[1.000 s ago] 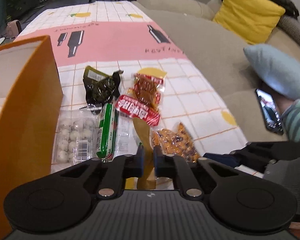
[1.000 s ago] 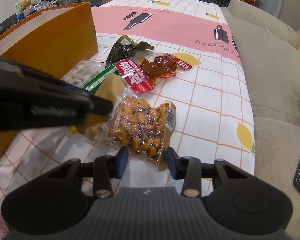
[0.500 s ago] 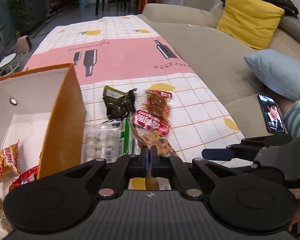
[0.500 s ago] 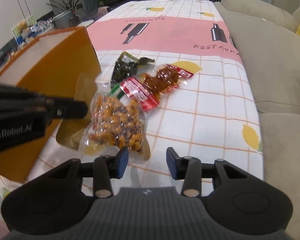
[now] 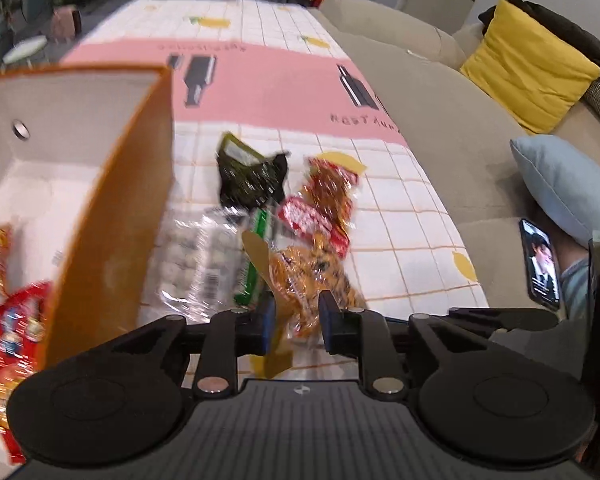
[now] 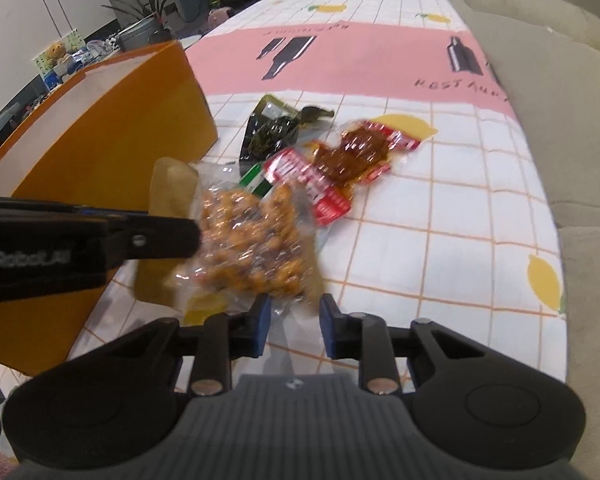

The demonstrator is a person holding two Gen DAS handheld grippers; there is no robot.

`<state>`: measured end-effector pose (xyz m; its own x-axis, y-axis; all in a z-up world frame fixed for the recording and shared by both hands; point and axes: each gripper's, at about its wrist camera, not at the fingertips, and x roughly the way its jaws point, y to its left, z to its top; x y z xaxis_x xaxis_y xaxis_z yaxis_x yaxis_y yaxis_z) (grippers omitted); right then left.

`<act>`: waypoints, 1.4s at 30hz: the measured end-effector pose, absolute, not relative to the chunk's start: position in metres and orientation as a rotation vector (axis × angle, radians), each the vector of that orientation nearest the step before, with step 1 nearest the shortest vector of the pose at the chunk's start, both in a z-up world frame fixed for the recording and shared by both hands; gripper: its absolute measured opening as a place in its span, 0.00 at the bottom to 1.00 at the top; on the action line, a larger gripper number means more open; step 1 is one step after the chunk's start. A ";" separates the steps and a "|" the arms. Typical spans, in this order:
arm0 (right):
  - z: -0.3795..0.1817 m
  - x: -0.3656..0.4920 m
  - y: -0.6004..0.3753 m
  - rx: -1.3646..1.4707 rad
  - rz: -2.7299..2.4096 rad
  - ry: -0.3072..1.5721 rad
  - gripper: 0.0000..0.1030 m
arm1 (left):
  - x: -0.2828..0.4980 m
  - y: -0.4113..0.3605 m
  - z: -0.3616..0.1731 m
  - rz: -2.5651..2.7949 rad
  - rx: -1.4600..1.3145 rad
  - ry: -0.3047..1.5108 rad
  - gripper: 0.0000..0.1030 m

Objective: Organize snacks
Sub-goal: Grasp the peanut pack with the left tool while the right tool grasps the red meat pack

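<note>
While your left tongs [image 5: 296,318] are opening, the orange nut packet [image 6: 252,244] sits between the pads but is no longer pinched as it was half a second ago; read them as apart. It hangs blurred just above the surface [image 6: 440,216], beside the orange box [image 5: 112,216], not over it. Your right tongs [image 6: 292,326] are closing from a wider gap, the packet's lower edge just ahead of them, nothing gripped yet. Judgement: a hand-over or a premature drop. Box already holds red packets [image 5: 8,320]. Dark green packet [image 5: 252,178], red packets [image 6: 340,168] and white-ball packet [image 5: 196,256] remain outside.
</note>
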<state>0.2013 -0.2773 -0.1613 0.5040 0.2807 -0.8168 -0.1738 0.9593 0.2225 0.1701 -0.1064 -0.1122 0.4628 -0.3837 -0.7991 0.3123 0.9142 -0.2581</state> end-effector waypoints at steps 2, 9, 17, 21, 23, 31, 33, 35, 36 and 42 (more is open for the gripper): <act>-0.165 0.201 -0.274 0.108 0.277 1.015 0.23 | 0.172 -0.109 -0.118 -0.419 -0.069 1.007 0.23; -0.163 0.201 -0.273 0.099 0.290 1.004 0.22 | 0.184 -0.102 -0.136 -0.360 -0.126 1.069 0.29; -0.164 0.202 -0.271 0.084 0.299 1.002 0.22 | 0.186 -0.101 -0.144 -0.358 -0.153 1.045 0.06; -0.158 0.200 -0.272 0.075 0.280 1.001 0.22 | 0.177 -0.102 -0.130 -0.380 -0.151 0.981 0.00; -0.151 0.199 -0.276 0.069 0.258 0.981 0.23 | 0.173 -0.102 -0.119 -0.377 -0.134 0.951 0.00; -0.133 0.215 -0.289 0.152 0.161 0.901 0.43 | 0.174 -0.094 -0.078 -0.313 -0.073 0.868 0.00; -0.133 0.228 -0.288 0.170 0.138 0.887 0.52 | 0.177 -0.092 -0.071 -0.292 -0.056 0.846 0.00; -0.134 0.239 -0.290 0.214 0.121 0.875 0.54 | 0.181 -0.089 -0.069 -0.281 -0.055 0.837 0.00; -0.136 0.246 -0.291 0.238 0.111 0.878 0.58 | 0.183 -0.088 -0.068 -0.277 -0.055 0.835 0.00; -0.154 0.286 -0.294 0.315 0.021 0.920 0.64 | 0.194 -0.085 -0.067 -0.254 -0.066 0.820 0.00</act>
